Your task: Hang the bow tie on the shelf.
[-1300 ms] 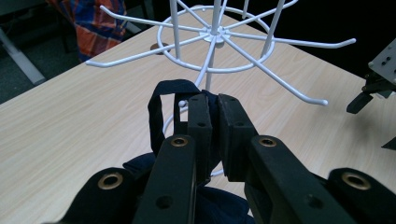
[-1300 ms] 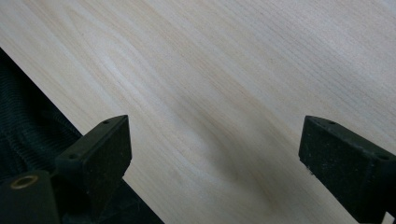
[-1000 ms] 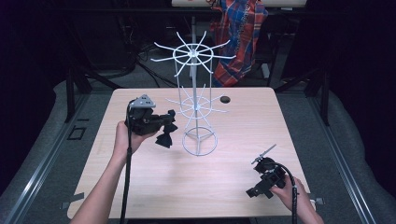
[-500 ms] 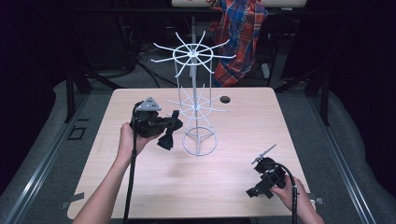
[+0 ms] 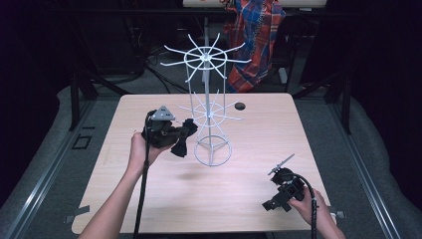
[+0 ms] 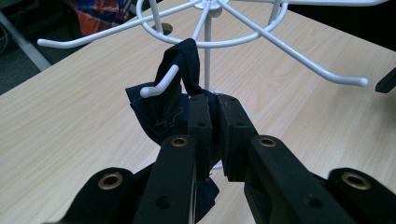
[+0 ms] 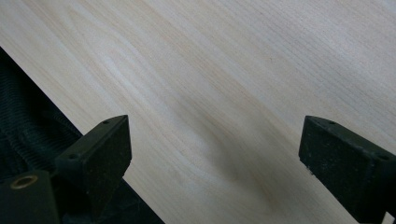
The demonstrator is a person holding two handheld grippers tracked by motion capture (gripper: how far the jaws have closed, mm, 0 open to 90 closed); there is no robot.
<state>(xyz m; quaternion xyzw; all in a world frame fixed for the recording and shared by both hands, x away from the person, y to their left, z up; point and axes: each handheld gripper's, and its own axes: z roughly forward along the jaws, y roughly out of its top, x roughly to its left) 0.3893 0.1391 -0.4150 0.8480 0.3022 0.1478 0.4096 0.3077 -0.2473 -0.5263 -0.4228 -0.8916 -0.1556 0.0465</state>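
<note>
Left tongs point(image 6: 212, 121) clamped tight on a dark blue cloth point(image 6: 161, 109), held up against the white wire rack point(image 5: 209, 117) mid-bench point(image 5: 278, 124). A fold of the cloth is draped over the upturned tip of a lower hook point(image 6: 159, 84). Right tongs point(image 7: 212, 154) wide open, empty, low over the bench's near right edge, well apart from the rack.

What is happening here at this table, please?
A person works at a wooden table with a gripper in each hand. The left gripper is shut on a dark blue cloth, whose loop sits over a hook on the lower ring of a white wire rack. The right gripper is open, held low over the bare table near its front right corner.
</note>
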